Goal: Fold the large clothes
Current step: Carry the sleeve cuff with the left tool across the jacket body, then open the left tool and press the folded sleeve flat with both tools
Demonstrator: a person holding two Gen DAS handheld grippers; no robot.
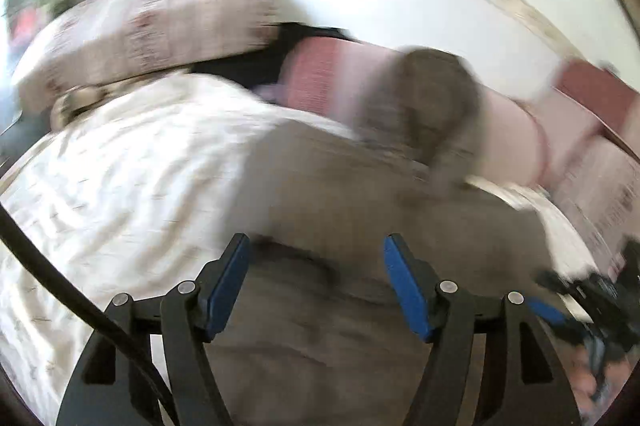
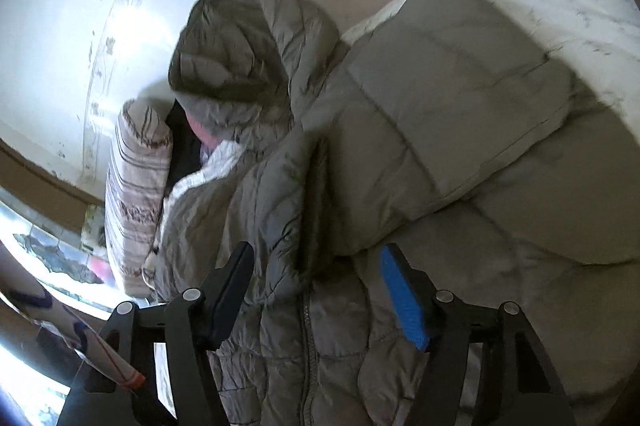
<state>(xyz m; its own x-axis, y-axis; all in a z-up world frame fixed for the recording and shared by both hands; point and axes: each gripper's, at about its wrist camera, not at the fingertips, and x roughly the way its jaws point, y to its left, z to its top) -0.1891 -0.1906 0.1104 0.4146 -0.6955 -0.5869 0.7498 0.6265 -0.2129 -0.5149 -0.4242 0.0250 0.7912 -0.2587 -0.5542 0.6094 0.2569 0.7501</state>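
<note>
A grey-beige puffer jacket (image 1: 340,185) lies spread on the bed, its hood (image 1: 428,97) towards the pillows; the left wrist view is smeared. My left gripper (image 1: 315,240) hovers open just above the jacket's body, with nothing pinched between the blue pads. In the right wrist view the jacket (image 2: 420,105) shows a sleeve folded across its front, the hood (image 2: 240,45) at the far end and the zipper (image 2: 308,326) running down between my fingers. My right gripper (image 2: 318,248) stands open over the zipper edge, pads apart from the fabric.
White bedspread (image 1: 120,185) under the jacket. A striped pillow (image 1: 160,21) (image 2: 136,185) and pink bedding (image 1: 320,77) lie at the head by the wall. A black cable (image 1: 60,286) crosses the lower left. A rolled tube (image 2: 80,338) sits left of the right gripper.
</note>
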